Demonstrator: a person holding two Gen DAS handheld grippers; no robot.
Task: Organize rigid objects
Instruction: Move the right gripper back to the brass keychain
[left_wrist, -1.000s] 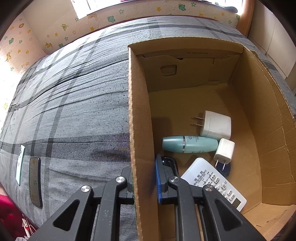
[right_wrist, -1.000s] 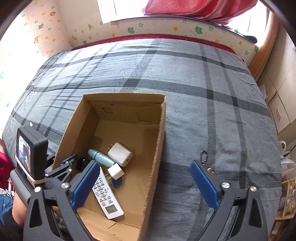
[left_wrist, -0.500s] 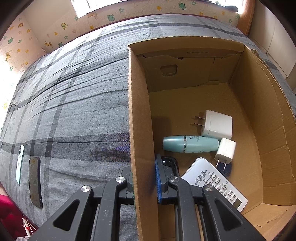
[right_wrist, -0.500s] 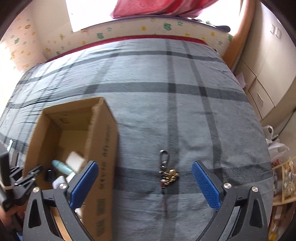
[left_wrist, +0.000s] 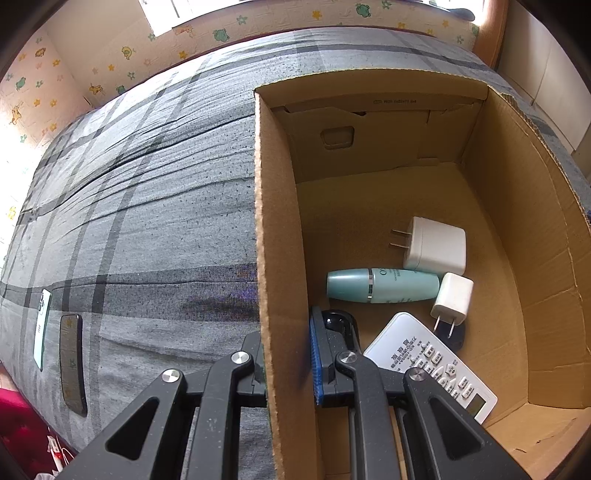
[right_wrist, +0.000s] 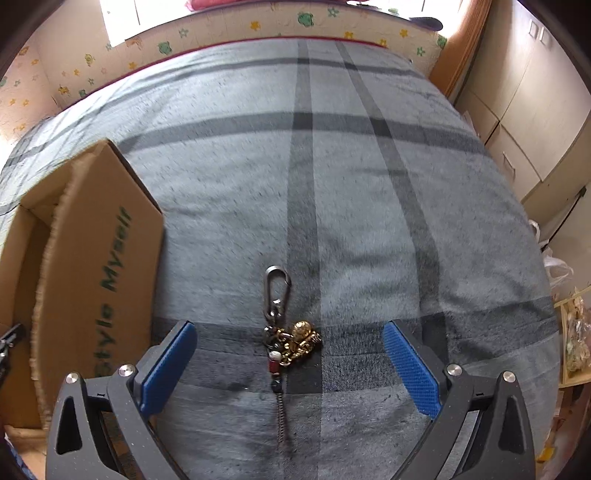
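Left gripper (left_wrist: 286, 354) clamps cardboard box wall (left_wrist: 275, 236); right gripper (right_wrist: 290, 363) straddles keychain (right_wrist: 290, 332).

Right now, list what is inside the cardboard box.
Inside the cardboard box: a large white charger, a teal bottle, a small white charger and a white remote. A dark object lies partly hidden under the small charger. The left gripper blocks the near corner.

Black tool (right_wrist: 290, 363) arms, blue ribbed pads (right_wrist: 410, 363), silver screws (right_wrist: 453, 369)

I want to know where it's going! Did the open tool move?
Yes. The right tool has swung away from the box, which now sits at the picture's left edge, and come down over the keychain.
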